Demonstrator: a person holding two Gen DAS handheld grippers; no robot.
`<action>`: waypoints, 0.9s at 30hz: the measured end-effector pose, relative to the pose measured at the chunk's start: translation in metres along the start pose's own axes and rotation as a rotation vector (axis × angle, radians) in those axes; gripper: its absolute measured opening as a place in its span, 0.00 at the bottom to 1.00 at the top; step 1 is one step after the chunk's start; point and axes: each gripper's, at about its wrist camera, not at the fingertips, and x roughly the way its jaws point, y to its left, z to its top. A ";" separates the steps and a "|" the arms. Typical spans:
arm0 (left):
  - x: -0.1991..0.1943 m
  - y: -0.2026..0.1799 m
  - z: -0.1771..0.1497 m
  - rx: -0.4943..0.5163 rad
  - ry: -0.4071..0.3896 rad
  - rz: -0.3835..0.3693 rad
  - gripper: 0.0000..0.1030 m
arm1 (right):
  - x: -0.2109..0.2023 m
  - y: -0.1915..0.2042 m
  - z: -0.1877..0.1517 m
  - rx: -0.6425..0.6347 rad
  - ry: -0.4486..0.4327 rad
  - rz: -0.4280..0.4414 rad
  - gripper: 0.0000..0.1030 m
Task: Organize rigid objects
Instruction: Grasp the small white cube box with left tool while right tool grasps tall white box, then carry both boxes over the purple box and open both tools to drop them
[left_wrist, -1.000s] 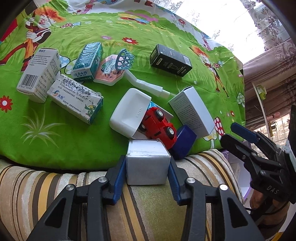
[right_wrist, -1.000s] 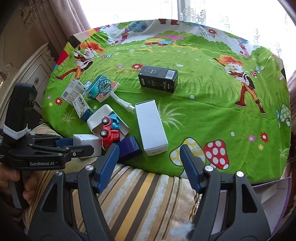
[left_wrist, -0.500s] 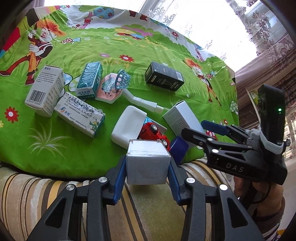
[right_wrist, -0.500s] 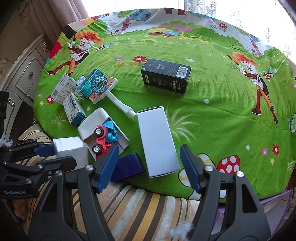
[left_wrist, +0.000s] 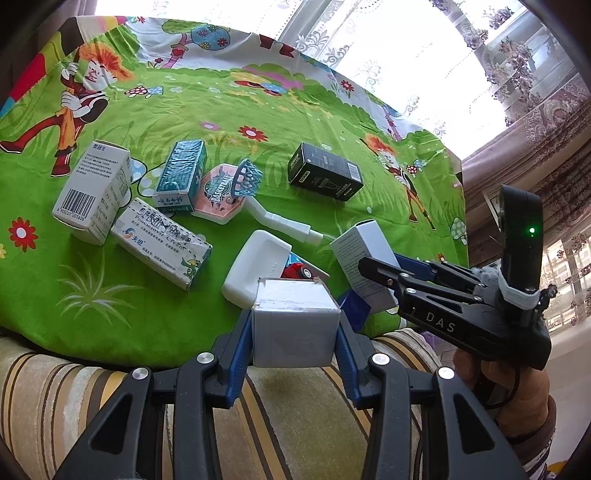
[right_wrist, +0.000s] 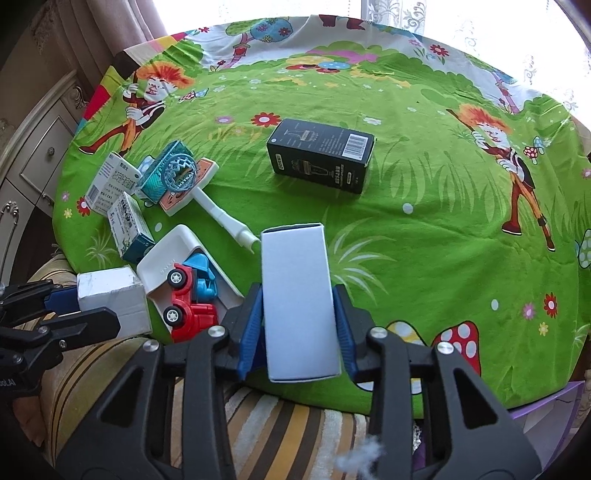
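My left gripper (left_wrist: 295, 343) is shut on a small white cube box (left_wrist: 293, 302), held over the near edge of the green cartoon tablecloth (left_wrist: 258, 122). The right wrist view shows that box (right_wrist: 110, 295) and the left gripper (right_wrist: 85, 306) at lower left. My right gripper (right_wrist: 298, 306) has its jaws closing, and both blue pads press the sides of a long white box (right_wrist: 295, 266) that lies on the cloth. From the left wrist view, the right gripper (left_wrist: 384, 266) reaches in from the right onto that long box (left_wrist: 354, 247).
A red toy car (right_wrist: 188, 306) and a white case (right_wrist: 166, 258) lie between the grippers, with a dark blue box (left_wrist: 356, 310) beside them. Farther off are a black box (right_wrist: 321, 155), a basketball hoop toy (left_wrist: 225, 192), a teal box (left_wrist: 181, 173) and two medicine boxes (left_wrist: 96, 195). A striped cushion (left_wrist: 295, 424) lies below.
The right gripper moved forward over the long white box and its jaws closed onto the box's sides. The left gripper tilted up a little, still holding the cube box.
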 end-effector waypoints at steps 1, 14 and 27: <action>0.000 -0.001 0.000 0.002 -0.002 0.002 0.42 | -0.003 -0.001 -0.001 0.003 -0.007 -0.004 0.40; -0.008 -0.025 -0.005 0.062 -0.028 0.004 0.42 | -0.047 -0.032 -0.040 0.129 -0.081 -0.003 0.40; -0.007 -0.076 -0.022 0.170 0.001 -0.040 0.42 | -0.090 -0.077 -0.093 0.259 -0.126 -0.038 0.39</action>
